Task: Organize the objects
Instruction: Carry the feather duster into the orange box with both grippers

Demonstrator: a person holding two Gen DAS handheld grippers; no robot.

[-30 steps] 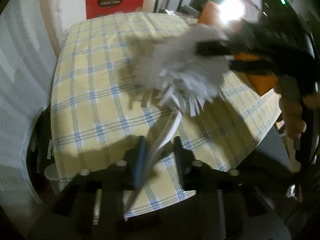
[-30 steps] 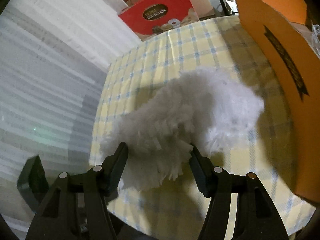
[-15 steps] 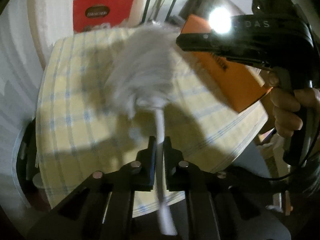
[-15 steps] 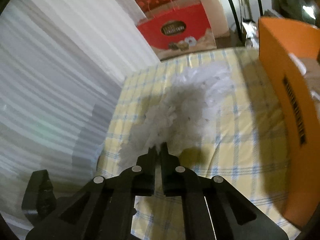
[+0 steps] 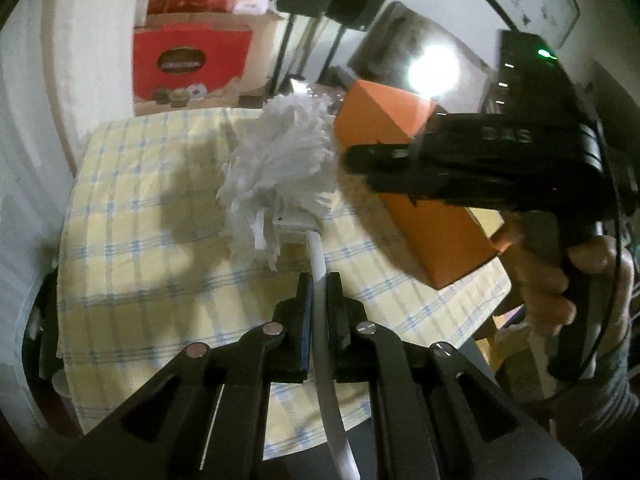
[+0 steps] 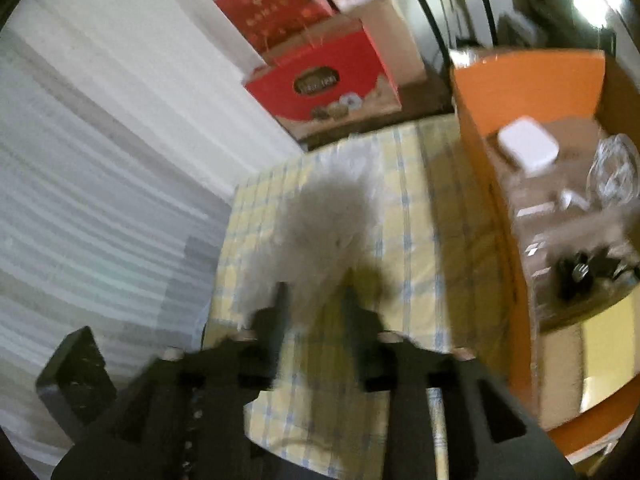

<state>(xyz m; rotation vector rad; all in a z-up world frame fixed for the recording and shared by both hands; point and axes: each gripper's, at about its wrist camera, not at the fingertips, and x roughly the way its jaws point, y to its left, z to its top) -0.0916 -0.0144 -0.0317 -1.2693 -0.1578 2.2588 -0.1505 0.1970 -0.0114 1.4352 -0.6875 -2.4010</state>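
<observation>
Left wrist view: the left gripper [image 5: 319, 292] pinched the duster [image 5: 284, 172] by its white handle, now lifted above the checked tablecloth [image 5: 132, 240], where a second earlier it lay low.

Right wrist view: the right gripper [image 6: 314, 300], clamped moments before, was opening, releasing the fluff; the orange box [image 6: 480, 160] likely awaited the duster.

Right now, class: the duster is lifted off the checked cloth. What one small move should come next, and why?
Probably swing the duster rightward over the open orange box. The left gripper clamps its white handle, the right gripper's jaws are opening off the fluff, and the box already holds other items.
</observation>
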